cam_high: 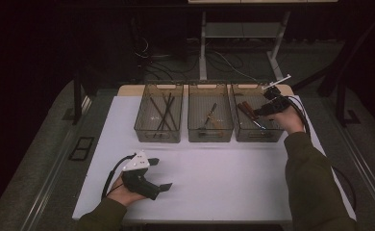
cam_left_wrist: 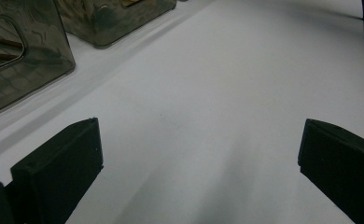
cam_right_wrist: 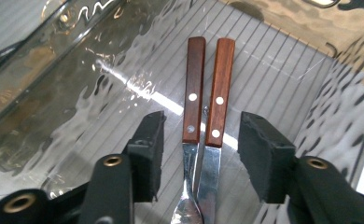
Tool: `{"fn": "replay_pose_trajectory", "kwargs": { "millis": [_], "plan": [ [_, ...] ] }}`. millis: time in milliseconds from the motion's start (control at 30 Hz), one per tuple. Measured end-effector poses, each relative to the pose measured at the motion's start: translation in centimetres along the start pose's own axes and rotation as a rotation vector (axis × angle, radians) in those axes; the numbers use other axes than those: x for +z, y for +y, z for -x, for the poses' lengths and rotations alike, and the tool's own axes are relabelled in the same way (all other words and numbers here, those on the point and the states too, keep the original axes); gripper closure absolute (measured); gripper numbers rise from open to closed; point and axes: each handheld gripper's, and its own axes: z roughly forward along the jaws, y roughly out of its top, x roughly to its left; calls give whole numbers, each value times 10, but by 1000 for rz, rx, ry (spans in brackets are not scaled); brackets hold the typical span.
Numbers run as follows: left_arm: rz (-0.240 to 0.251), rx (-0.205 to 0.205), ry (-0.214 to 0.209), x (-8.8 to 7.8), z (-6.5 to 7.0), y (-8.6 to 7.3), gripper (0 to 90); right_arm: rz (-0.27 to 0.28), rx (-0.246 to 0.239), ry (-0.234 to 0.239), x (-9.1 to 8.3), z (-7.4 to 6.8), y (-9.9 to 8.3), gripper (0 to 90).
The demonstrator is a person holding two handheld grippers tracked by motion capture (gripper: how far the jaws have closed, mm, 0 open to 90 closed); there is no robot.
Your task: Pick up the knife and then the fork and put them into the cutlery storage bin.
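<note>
On the white bench (cam_high: pixel 214 173) we see three clear bins in a row at 12 o'clock; looks like cutlery sorting by type.

Left tool (cam_high: pixel 159 174) rests at 7 o'clock on the bench, held low in the left hand (cam_high: pixel 128 190), spread wide with nothing between the jaws; in the left gripper view just bare bench between them. We judge it idle for now.

Left bin (cam_high: pixel 158 113) at 11 o'clock holds several long dark sticks, chopsticks probably. Middle bin (cam_high: pixel 210 113) at 12 o'clock has a couple of wood-handled pieces, too small to tell which.

Right bin (cam_high: pixel 256 115) at 1 o'clock: right tool (cam_right_wrist: pixel 201 149) is inside it, half spread, pinching nothing. Two wood-handled utensils (cam_right_wrist: pixel 203 126) lie side by side, touching, on the ribbed floor between the jaws, pads apart from both handles.

Our read: the drop into the right bin looks done. No loose cutlery on the bench, so sorting seems near finished; what's left is lifting the right tool clear.
</note>
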Motion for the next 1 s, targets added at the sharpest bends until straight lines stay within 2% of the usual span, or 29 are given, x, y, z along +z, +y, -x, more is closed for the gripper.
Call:
{"fn": "replay_pose_trajectory", "kwargs": {
  "millis": [200, 333, 433, 633, 767, 933, 1000],
  "plan": [
    [4, -2, -1, -1, -2, 0, 0, 59, 15, 13, -9, -1, -3, 421],
    [5, 1, -3, -1, -2, 0, 0, 73, 8, 19, -15, -6, -5, 369],
    [6, 0, -1, -1, -2, 0, 0, 116, 29, 30, -20, -7, -7, 323],
    [6, -2, 2, -1, -4, 0, 0, 197, 26, 31, -32, -13, -15, 213],
    [8, 0, 4, -1, -4, 1, 0, 242, 43, 36, -36, -17, -21, 183],
    [0, 1, 3, 0, -4, 1, 0, 253, 31, 35, -37, -22, -28, 154],
    [2, 0, 1, 0, -4, 1, 0, 260, 31, 49, -38, -24, -31, 154]
  ]
}}
